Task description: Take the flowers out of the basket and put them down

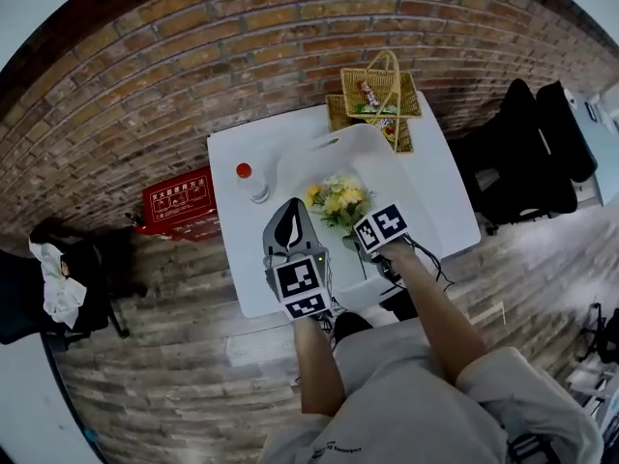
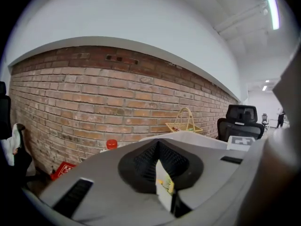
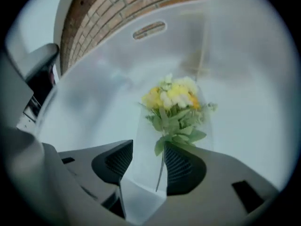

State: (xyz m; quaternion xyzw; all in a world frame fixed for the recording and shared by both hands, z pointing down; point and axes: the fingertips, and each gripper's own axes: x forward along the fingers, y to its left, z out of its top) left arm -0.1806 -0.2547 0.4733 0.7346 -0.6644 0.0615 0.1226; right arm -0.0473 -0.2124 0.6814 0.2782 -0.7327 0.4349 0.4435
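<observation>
Two states: left gripper [image 1: 290, 211] closed; right gripper [image 3: 148, 147] open astride flowers [image 3: 174, 98], wrap [image 3: 141, 173] base hidden.

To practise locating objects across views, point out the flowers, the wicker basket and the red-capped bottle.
flowers [image 3: 173, 97], right gripper view, on the yellow blooms.
wicker basket [image 1: 404, 93], head view, on its woven side.
red-capped bottle [image 1: 254, 187], head view, on its clear body.

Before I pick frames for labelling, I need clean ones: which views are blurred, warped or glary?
Head view: evenly lit and sharp, though the lens bows the brick wall. Left gripper view: sharp, with a ceiling light glaring at top right. Right gripper view: soft all over, the flowers smeared, corners dark.
</observation>
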